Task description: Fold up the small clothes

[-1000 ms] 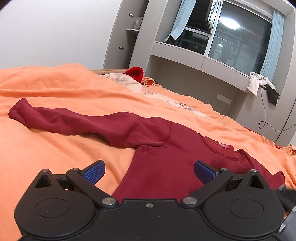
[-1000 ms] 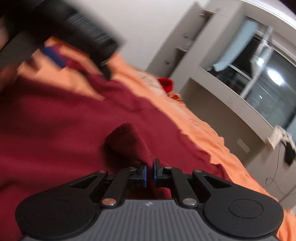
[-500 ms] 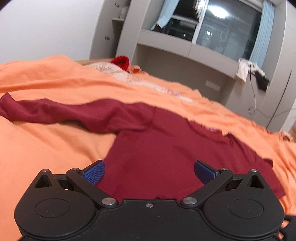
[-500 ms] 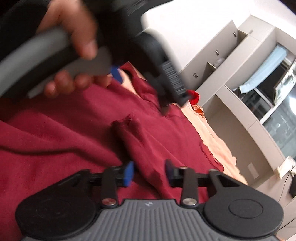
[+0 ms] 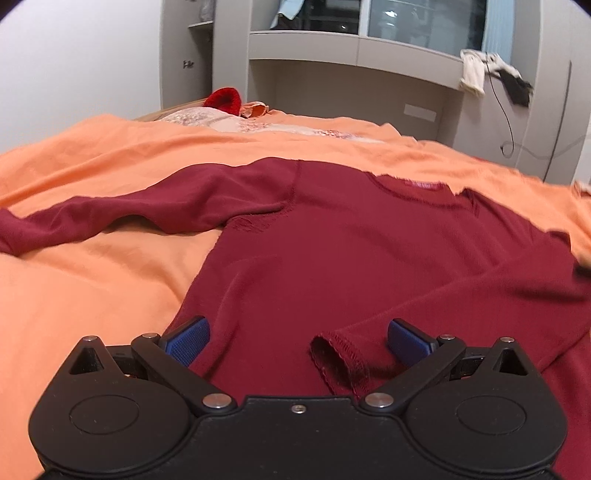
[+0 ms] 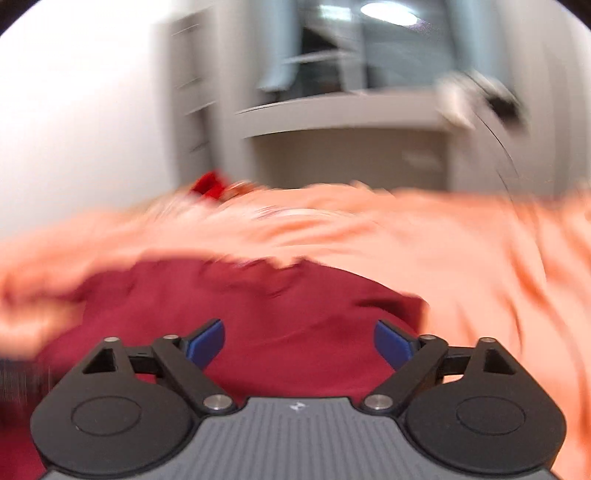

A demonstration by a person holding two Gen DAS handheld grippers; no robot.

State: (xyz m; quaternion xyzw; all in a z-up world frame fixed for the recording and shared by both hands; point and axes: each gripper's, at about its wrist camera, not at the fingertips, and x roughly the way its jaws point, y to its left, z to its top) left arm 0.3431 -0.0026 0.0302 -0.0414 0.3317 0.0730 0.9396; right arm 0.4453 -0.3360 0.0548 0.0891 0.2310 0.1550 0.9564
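A bedroom in a home: an orange bedspread (image 5: 92, 295) covers the bed that fills the ground ahead of the claw, with a patterned pillow (image 5: 207, 120) at its far end. Beyond it stand grey built-in shelves (image 5: 354, 51) under a dark window (image 5: 424, 22) with pale blue curtains, and what may be clothing (image 5: 474, 72) hangs off the ledge, up and right.

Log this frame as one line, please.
stage: sleeve fold | sweater: flat on orange bedspread, one sleeve cuff folded across body | left tongs: open above hem | right tongs: opening, nothing between
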